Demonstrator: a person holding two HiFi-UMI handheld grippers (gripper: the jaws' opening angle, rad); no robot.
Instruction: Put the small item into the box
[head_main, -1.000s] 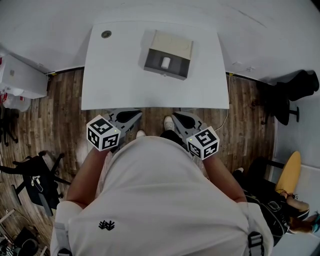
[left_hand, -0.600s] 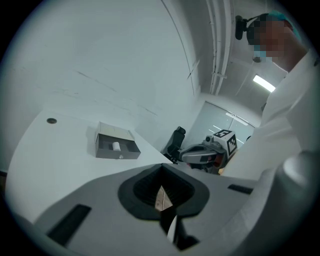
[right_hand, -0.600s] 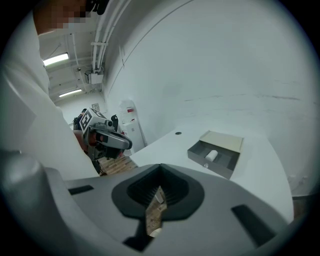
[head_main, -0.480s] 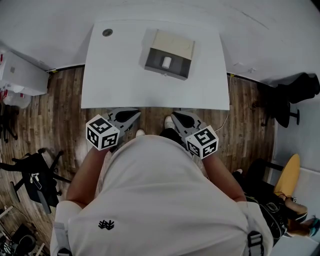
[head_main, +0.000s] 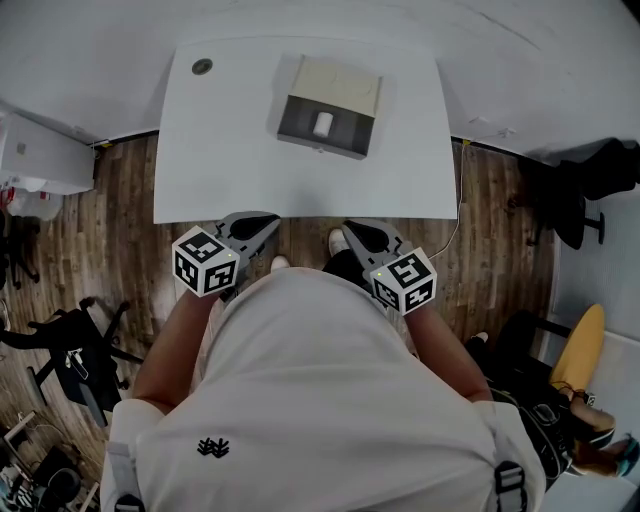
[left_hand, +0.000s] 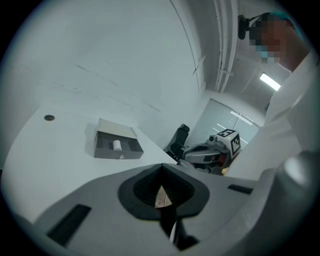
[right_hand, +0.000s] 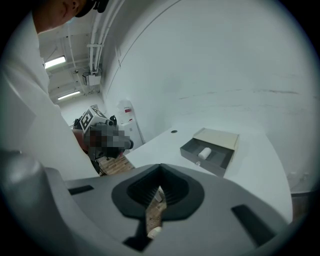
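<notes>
A grey box (head_main: 345, 86) with its drawer slid open stands at the back middle of the white table (head_main: 220, 150). A small white item (head_main: 322, 124) lies in the drawer. Both grippers hang close to the person's body, off the table's near edge. The left gripper (head_main: 258, 222) is shut and holds nothing. The right gripper (head_main: 352, 232) is shut too, also with nothing in it. In the left gripper view the gripper (left_hand: 161, 169) faces the box (left_hand: 116, 129) and the item (left_hand: 116, 145) from afar. From the right gripper (right_hand: 160, 169) the box (right_hand: 217, 137) and item (right_hand: 204, 153) also show.
A round cable hole (head_main: 203, 67) sits at the table's back left corner. Wooden floor surrounds the table. A white cabinet (head_main: 30, 150) and a black chair (head_main: 80, 360) stand at the left, another black chair (head_main: 590, 180) at the right.
The head view has shifted a little, so table and box sit slightly further left. Both grippers stay shut near the body. The item still lies in the drawer.
</notes>
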